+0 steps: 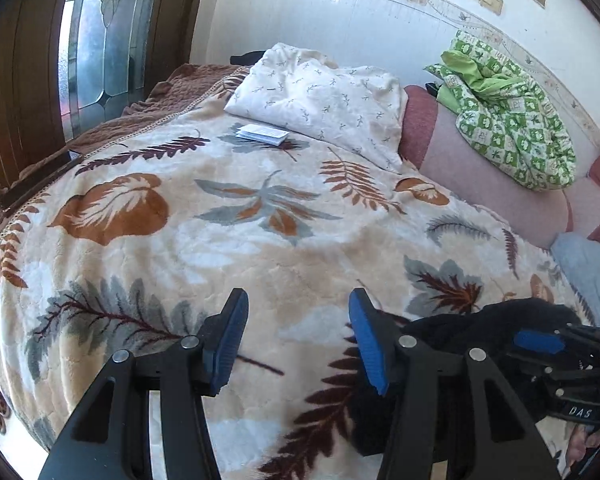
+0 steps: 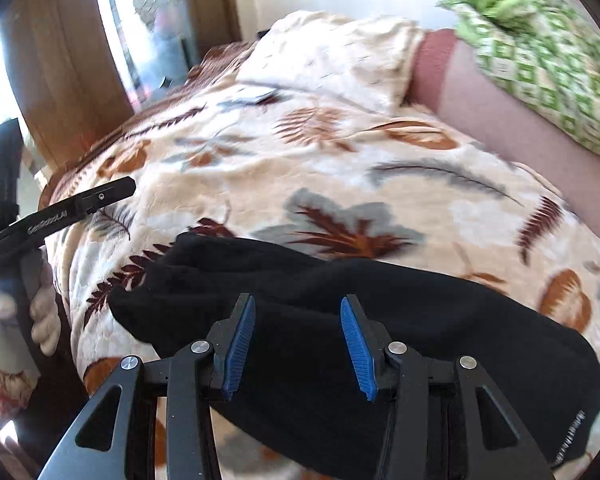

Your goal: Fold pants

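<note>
Black pants (image 2: 380, 320) bunched on leaf-print blanket (image 1: 220, 240), left gripper (image 1: 298, 336) wide, right gripper (image 2: 298, 344) wide over pants, both empty

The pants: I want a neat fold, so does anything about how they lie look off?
Yes. The black pants lie bunched on the leaf-print blanket, with rumpled folds at their far end rather than spread flat. Both tongs, left and right, are open and hold nothing.

Left gripper (image 1: 298, 336) and right gripper (image 2: 298, 346) both hover, fingers spread apart.
</note>
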The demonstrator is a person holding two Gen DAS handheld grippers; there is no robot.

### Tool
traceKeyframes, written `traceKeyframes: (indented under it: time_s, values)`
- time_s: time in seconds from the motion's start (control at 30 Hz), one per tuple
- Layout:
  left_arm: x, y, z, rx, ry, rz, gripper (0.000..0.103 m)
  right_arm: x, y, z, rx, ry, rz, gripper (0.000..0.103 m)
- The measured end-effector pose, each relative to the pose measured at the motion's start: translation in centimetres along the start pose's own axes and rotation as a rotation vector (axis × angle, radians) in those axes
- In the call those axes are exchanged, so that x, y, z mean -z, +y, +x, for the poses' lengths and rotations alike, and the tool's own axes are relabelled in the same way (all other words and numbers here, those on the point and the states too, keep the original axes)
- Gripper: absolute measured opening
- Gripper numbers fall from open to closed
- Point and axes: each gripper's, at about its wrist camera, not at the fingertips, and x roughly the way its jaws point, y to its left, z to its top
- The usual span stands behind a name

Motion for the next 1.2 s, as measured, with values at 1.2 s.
traceKeyframes:
  time_s: [1.2]
  values:
    - [-0.9, 5.0, 0.6, 0.076, 0.02, -0.25, 0.06, -6.8, 8.9, 8.3, -0.068, 0.073, -0.069, 0.021]
